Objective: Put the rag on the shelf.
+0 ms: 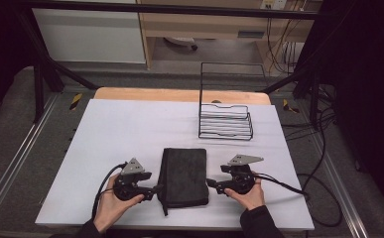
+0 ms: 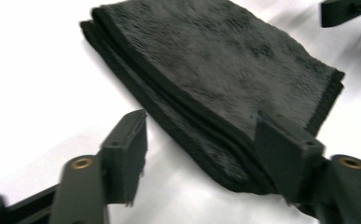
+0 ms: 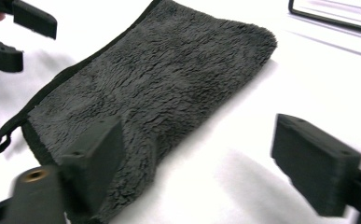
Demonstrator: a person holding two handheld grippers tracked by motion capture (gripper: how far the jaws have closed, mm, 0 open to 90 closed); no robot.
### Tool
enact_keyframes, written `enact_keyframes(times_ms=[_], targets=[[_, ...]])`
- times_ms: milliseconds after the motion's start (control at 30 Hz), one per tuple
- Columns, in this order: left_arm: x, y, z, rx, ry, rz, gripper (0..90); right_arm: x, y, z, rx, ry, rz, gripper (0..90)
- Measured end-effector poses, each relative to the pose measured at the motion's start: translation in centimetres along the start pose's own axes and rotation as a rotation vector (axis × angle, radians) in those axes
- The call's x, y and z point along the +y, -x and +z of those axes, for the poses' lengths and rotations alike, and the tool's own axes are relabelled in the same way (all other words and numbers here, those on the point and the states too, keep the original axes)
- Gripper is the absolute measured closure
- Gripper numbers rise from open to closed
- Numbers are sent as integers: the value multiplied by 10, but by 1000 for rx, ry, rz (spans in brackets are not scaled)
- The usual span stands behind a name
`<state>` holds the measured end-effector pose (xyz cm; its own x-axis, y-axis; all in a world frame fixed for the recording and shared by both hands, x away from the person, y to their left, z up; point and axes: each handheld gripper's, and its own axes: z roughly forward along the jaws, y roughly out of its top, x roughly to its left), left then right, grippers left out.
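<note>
A folded dark grey towel (image 1: 183,176) lies flat on the white table near its front edge, with a small loop at one near corner (image 3: 1,137). My left gripper (image 1: 156,189) is at the towel's left edge, held by a hand; its jaws stand open on either side of the folded edge (image 2: 201,140). My right gripper (image 1: 210,184) is at the towel's right edge, open, one jaw over the plush cloth (image 3: 159,93) and the other over bare table. The left gripper's jaws (image 3: 15,32) show far off in the right gripper view.
A black wire rack (image 1: 225,121) with a tall back frame stands on the table behind the towel, to the right. The white table top (image 1: 130,134) spreads wide to the left and behind. Cables trail off the table's right side.
</note>
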<state>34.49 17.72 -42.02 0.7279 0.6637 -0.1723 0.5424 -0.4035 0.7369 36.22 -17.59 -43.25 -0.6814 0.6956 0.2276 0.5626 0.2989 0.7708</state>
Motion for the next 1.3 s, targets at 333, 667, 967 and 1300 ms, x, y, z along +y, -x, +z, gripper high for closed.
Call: enact_keyframes(times_ms=[333, 667, 967, 1300], targets=[[26, -21, 5, 52, -2, 49, 62, 1, 6, 1, -37, -17, -43, 55], [55, -36, 26, 116, 4, 17, 68, -1, 4, 1, -57, -8, -49, 47], [70, -53, 53, 194, 13, -44, 211, -2, 5, 3, -68, -13, -54, 53], [64, -62, 75, 162, -45, -111, 445, -2, 5, 4, -71, -19, -45, 54]])
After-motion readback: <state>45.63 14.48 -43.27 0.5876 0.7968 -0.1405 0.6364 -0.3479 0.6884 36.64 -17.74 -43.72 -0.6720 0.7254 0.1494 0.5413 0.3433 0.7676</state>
